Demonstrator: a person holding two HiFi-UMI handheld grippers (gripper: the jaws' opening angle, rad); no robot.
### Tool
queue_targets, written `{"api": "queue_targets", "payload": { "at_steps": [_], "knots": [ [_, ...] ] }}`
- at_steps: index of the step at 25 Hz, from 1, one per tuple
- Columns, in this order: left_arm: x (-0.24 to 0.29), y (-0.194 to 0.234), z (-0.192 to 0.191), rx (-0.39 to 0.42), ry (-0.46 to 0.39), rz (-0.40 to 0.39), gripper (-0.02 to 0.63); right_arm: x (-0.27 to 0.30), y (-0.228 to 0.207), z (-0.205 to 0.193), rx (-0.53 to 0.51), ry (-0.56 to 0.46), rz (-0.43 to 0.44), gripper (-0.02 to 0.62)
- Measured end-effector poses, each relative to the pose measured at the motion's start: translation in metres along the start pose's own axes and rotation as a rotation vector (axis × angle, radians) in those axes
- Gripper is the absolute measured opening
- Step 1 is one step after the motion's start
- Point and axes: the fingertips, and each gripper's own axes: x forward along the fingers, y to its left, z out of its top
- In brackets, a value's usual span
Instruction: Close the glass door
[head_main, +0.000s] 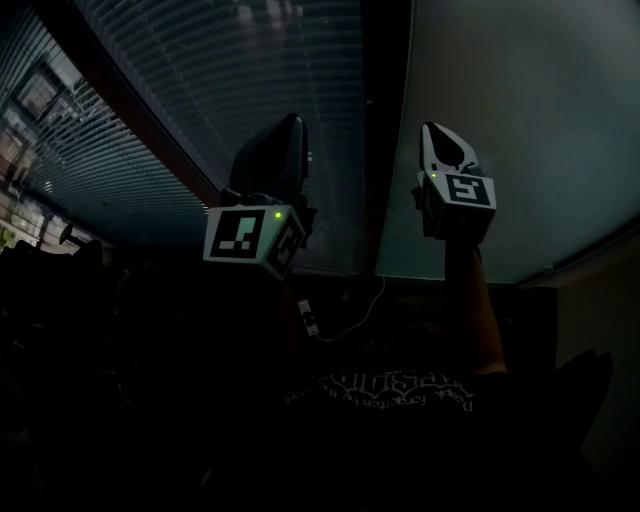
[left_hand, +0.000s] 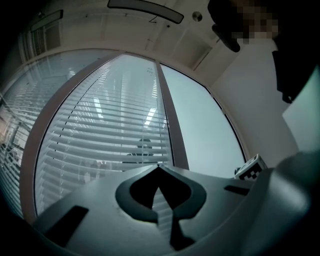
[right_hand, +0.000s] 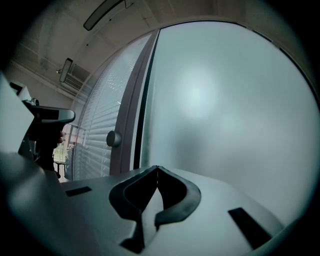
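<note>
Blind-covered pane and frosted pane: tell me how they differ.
The blind-covered pane shows horizontal slats; the frosted pane is a plain, milky sheet. A round knob sits on the frame beside the blind-covered pane; the frosted pane shows none. Both stand upright, side by side.

We log the setting as an office interior. Slatted venetian blinds (left_hand: 100, 130) cover a tall glazed wall set in a grey frame (left_hand: 169, 125). Beside it stands a frosted glass panel (right_hand: 225, 110), and a round knob (right_hand: 113, 138) sits on the frame. A long linear ceiling light (left_hand: 145, 10) runs overhead.
</note>
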Motion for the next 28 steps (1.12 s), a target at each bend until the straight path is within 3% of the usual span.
{"api": "queue_targets", "payload": {
  "at_steps": [8, 28],
  "knots": [
    [-0.005, -0.015, 0.007, 0.004, -0.007, -0.017, -0.005, -0.030, -0.002, 0.028, -0.004, -0.076, -0.010, 0.003],
    [-0.027, -0.026, 0.014, -0.008, -0.013, -0.037, -0.005, -0.079, 0.002, 0.053, -0.004, -0.100, -0.055, 0.002]
  ]
}}
